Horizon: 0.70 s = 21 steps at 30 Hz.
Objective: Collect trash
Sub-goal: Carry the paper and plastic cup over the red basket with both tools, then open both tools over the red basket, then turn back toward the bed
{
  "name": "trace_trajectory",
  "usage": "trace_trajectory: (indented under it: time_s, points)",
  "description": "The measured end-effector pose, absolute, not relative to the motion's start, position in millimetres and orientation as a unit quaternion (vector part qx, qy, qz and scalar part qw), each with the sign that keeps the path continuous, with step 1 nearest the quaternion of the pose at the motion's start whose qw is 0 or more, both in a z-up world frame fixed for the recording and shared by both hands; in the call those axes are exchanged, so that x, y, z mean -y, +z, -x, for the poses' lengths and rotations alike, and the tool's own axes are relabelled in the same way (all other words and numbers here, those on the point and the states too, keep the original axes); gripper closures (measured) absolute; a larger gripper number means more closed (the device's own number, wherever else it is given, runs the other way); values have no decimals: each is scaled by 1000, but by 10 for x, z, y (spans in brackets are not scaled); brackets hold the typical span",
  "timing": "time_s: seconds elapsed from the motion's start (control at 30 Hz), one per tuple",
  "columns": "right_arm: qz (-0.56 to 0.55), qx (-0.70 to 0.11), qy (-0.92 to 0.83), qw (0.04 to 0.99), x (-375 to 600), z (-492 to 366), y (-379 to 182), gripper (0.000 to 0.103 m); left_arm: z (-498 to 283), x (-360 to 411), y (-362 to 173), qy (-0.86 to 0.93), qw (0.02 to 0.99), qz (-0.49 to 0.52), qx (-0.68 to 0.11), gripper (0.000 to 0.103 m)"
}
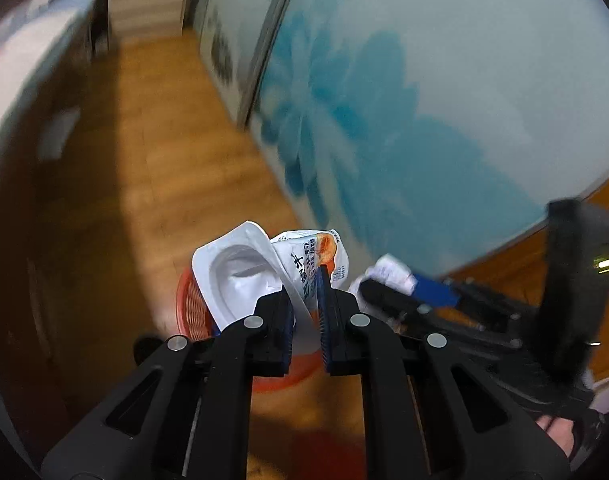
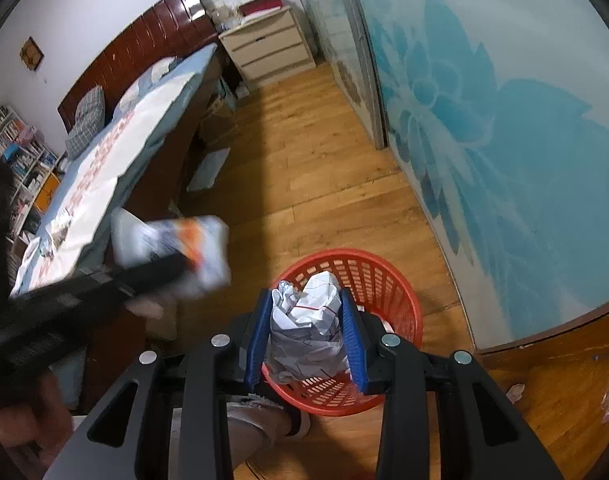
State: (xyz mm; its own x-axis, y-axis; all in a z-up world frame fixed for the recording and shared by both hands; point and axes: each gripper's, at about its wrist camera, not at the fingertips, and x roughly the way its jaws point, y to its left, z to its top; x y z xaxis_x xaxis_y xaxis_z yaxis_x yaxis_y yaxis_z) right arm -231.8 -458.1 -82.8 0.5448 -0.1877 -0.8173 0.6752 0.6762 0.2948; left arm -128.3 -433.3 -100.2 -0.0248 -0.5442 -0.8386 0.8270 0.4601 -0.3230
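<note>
My left gripper (image 1: 306, 300) is shut on a white snack wrapper with orange print (image 1: 260, 272), held above the red mesh basket (image 1: 192, 312) on the floor. The same wrapper shows blurred in the right wrist view (image 2: 172, 252). My right gripper (image 2: 306, 320) is shut on a crumpled ball of white paper (image 2: 308, 328), held over the open mouth of the red basket (image 2: 404, 300). The right gripper and its paper ball (image 1: 392, 274) also show at the right of the left wrist view.
Wooden floor (image 2: 304, 184) runs ahead. A bed with a light blue sheet (image 2: 116, 148) stands at the left, a white drawer chest (image 2: 268, 48) at the far end. A glass sliding door with a blue flower print (image 2: 504, 140) lines the right. My leg (image 2: 256, 428) is beside the basket.
</note>
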Motion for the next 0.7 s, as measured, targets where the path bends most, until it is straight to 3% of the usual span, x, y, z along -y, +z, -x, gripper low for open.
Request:
trace_trajectory:
  time_s: [0.27, 0.5, 0.57, 0.6, 0.63, 0.7]
  points:
    - [-327, -405, -267, 811, 4603, 2097, -1105, 68, 1108, 4344, -1093, -463, 699, -138, -527, 92]
    - [-320, -394, -283, 814, 4642, 2130, -1114, 53, 1202, 4389, -1113, -459, 709, -153, -513, 90]
    - [-319, -391, -289, 814, 4647, 2154, -1105, 43, 1197, 4387, -1099, -459, 711, -155, -510, 64]
    - [-316, -386, -293, 815, 4643, 2170, -1088, 40, 1200, 4376, -1086, -457, 716, -153, -506, 36]
    - [-313, -384, -296, 816, 4648, 2180, -1072, 39, 1191, 4362, -1065, -456, 721, -149, -500, 29]
    - [-308, -380, -301, 819, 4647, 2194, -1027, 36, 1193, 4330, -1012, -458, 728, -141, -490, 29]
